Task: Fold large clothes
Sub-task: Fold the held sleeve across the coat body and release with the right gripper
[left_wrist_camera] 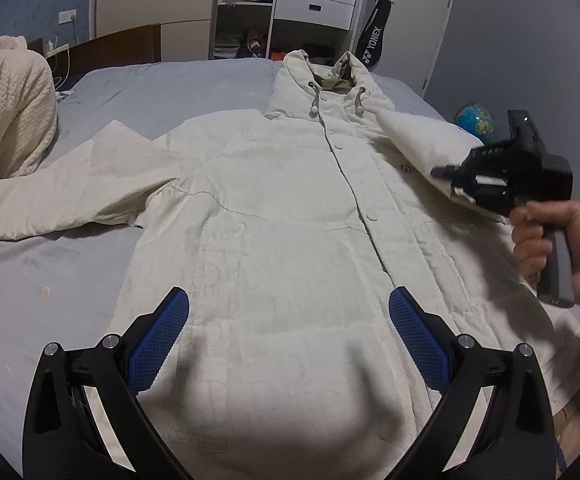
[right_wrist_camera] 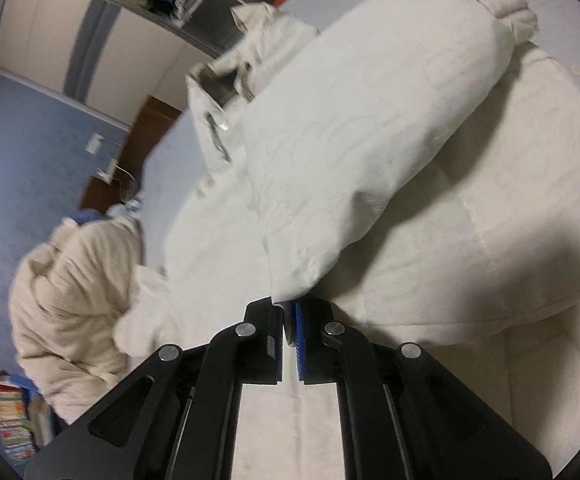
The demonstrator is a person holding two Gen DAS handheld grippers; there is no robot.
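One cream coat [left_wrist_camera: 273, 216] lies front-up across the bed [left_wrist_camera: 49, 272], hood toward the far edge; its hem is cut off from view. Right gripper [right_wrist_camera: 288, 320], blurred, is clamped on the sleeve cuff [right_wrist_camera: 290, 280], lifted over the coat's chest. Left gripper [left_wrist_camera: 288, 336] hovers spread above the lower front.

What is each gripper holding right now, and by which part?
The right gripper is shut on the cream jacket, pinching the cuff end of its sleeve. The left gripper is open above the jacket's lower front, holding nothing.
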